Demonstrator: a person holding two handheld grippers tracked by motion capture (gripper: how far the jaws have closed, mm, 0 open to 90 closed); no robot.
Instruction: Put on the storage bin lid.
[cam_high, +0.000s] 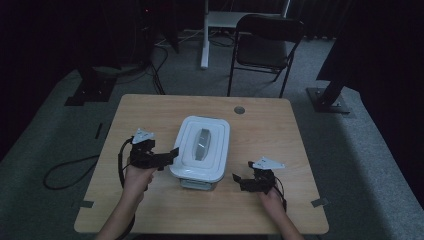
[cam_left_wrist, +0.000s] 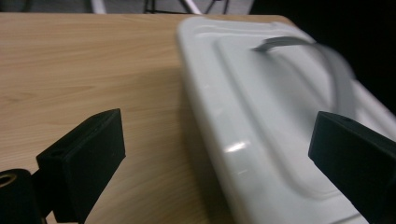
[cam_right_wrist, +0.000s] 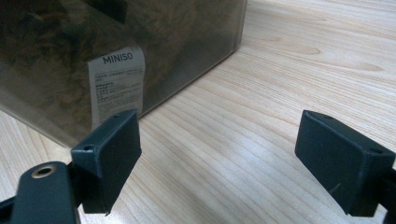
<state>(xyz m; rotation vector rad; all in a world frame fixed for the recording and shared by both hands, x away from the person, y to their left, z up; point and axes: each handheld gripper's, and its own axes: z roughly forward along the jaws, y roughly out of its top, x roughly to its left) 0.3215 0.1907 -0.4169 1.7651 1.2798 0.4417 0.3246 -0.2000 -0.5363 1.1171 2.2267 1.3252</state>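
The clear plastic storage box with a white lid (cam_high: 201, 150) sits mid-way across the pale wooden surface (cam_high: 260, 135), lid on and grey handle (cam_high: 202, 144) lying flat. The left tongs (cam_high: 172, 152) stand wide, straddling the lid's edge without gripping. The right tongs (cam_high: 239, 179) rest wide beside the box. Whatever is planned for the box looks barely begun.
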